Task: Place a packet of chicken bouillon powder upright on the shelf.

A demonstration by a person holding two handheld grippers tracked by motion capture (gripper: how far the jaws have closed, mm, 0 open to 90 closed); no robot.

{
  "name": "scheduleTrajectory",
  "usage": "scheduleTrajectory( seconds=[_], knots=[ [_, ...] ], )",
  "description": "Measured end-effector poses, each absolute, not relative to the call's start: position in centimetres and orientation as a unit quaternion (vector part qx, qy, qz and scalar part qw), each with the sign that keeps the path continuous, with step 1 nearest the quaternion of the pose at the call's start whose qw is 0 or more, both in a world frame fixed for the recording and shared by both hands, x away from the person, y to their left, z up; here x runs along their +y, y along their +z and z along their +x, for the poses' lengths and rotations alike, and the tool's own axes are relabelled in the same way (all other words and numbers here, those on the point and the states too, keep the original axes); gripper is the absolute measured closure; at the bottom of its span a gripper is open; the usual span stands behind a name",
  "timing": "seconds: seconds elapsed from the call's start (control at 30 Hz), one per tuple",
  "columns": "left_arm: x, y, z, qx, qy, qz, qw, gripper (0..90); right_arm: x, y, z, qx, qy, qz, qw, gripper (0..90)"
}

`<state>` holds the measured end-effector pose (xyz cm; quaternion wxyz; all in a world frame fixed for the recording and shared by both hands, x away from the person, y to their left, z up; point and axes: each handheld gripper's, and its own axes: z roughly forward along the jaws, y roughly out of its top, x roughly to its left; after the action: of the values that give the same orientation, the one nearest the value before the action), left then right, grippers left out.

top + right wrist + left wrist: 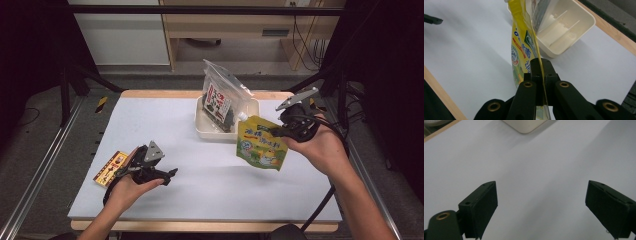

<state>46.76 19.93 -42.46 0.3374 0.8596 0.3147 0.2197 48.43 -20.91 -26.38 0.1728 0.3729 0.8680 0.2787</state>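
From the high view I have the right tongs (274, 131) lifted off the table (210, 190), pinching the yellow pouch (261, 148) at its edge; the pouch hangs below and to the left of them, clear of the surface. Just beyond the pouch sits the cream tray (202, 131), with a clear bag (220, 100) standing upright in it. My left tongs (170, 175) are low over the near left part of the table, well apart from the pouch, and a small flat packet (111, 168) lies just behind that hand, touching or nearly touching the gripper body; I cannot tell which.

In the left gripper view my left tongs (541, 202) stand spread wide, with bare white table (536, 165) between the two pads and nothing held. A corner of the cream tray (524, 126) shows far ahead of them, near the top edge.

In the right gripper view the right tongs (540, 75) are pressed together on the thin edge of the yellow pouch (520, 47), which runs away from the jaws edge-on. Just to the right of the pouch is the cream tray (584, 22), its ribbed inside bare on this side, with the clear bag (540, 12) at its far end, right against the pouch. The tip of the other gripper pokes in at the upper left.
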Motion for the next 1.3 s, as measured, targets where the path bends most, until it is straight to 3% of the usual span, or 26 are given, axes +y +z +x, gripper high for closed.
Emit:
scheduleTrajectory(
  seconds=[0.53,1.3],
  knots=[
    [20.8,-44.3,44.9,0.312,0.238,0.855,0.34,9.1,-23.6,-24.1,49.5,0.816,0.296,0.457,0.192,90.0],
    [21.6,-45.1,44.5,0.321,0.246,0.847,0.344,9.9,-21.8,-23.7,56.7,0.729,0.315,0.58,0.181,90.0]
  ],
)
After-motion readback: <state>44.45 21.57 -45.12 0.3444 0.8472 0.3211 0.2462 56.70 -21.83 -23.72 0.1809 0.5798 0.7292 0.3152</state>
